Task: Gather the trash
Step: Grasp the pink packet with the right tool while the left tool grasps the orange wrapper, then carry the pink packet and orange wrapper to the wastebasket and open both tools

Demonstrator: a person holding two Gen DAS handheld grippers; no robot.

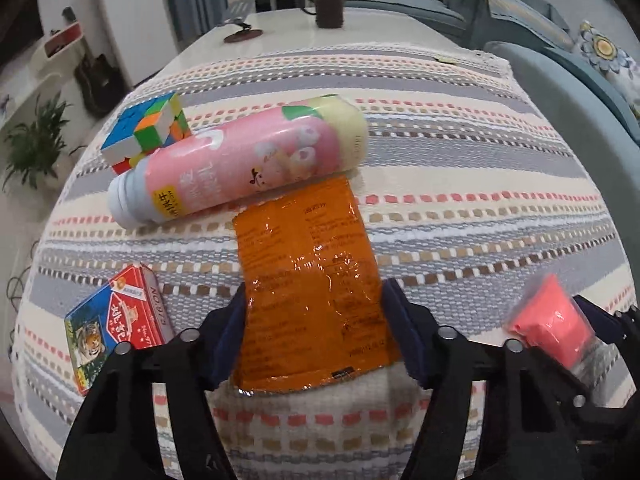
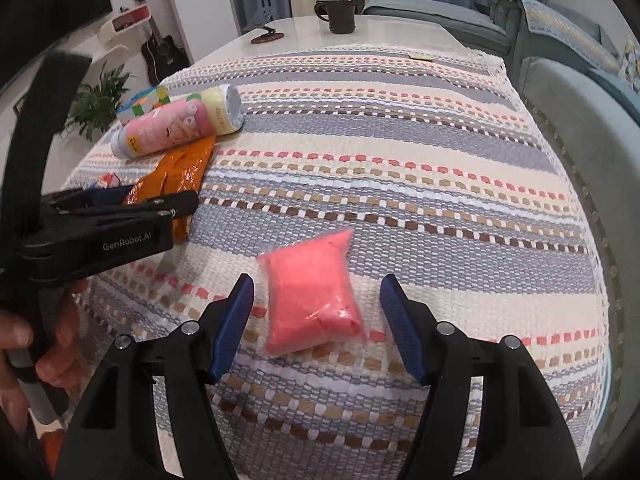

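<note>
An orange foil packet point(image 1: 312, 280) lies on the striped tablecloth point(image 1: 460, 208). My left gripper point(image 1: 316, 292) has a pad against each long edge of it, and its near end looks slightly raised. From the right wrist view the left gripper point(image 2: 176, 204) shows side-on, with the orange packet point(image 2: 184, 172) bowed between its fingers. A pink bag in clear plastic point(image 2: 312, 296) rests on the cloth between the fingers of my right gripper point(image 2: 316, 284), which is open with a gap on both sides. The pink bag point(image 1: 552, 320) also shows at the right edge of the left wrist view.
A pink bottle point(image 1: 240, 160) lies on its side just beyond the packet, a puzzle cube point(image 1: 148, 128) behind it. A card box point(image 1: 116, 320) sits left of my left gripper. A dark mug point(image 1: 328, 10) stands at the far end, and a blue sofa point(image 2: 580, 128) runs along the right.
</note>
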